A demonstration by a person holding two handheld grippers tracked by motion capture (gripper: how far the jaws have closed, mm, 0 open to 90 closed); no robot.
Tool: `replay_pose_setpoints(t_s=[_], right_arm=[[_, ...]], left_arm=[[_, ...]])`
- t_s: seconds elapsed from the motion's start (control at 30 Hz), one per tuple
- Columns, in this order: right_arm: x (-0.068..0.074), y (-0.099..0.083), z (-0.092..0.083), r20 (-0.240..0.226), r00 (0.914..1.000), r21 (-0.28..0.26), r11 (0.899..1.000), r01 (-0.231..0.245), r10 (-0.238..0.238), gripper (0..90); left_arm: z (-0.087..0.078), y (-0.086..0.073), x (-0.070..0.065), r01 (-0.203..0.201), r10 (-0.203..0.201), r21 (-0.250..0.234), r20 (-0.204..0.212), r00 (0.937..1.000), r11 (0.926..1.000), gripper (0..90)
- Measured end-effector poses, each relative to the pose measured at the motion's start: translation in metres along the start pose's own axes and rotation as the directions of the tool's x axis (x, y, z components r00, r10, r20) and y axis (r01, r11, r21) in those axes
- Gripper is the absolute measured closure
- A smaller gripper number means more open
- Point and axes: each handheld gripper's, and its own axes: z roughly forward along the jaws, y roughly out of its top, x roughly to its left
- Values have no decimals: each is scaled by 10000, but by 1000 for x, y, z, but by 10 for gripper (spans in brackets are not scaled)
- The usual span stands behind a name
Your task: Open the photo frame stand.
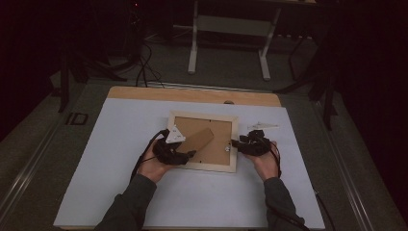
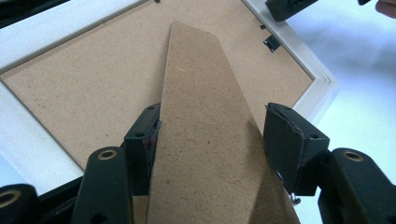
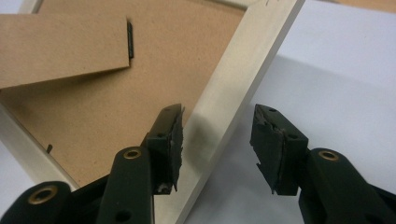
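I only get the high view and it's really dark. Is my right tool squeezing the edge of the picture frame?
Observer: No. The right gripper view shows the right tool astride the frame's pale side rail. Its jaws are apart, and bare table shows between the rail and the outer jaw.
Operator: What's the brown flap by my other tool?
Observer: It's the frame's cardboard stand. In the left gripper view it runs up between the jaws of the left tool, and one jaw sits right against its edge.
Operator: What joins the flap to the frame?
Observer: A small dark hinge at the flap's end, against the brown backing board.
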Motion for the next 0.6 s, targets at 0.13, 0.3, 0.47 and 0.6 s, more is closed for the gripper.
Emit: replay_pose_setpoints(t_s=[0.13,0.3,0.47,0.6], right_arm=[[-1,-1,4,-144,9998,58,9999,-133,134,509],[-1,2,6,-206,9997,87,9999,-137,138,492],[-3,8,8,-482,9984,147,9995,-292,298,471],[-8,8,8,-884,9936,151,9975,-686,697,464]], left_arm=[[-1,-2,-2,-95,94,-87,-89,9999,9999,424],[-2,-4,-4,-226,222,-274,-132,9997,9994,424],[-5,-7,-7,-482,471,-511,-232,9986,9975,423],[-6,-10,-9,-695,681,-708,-226,9974,9951,423]])
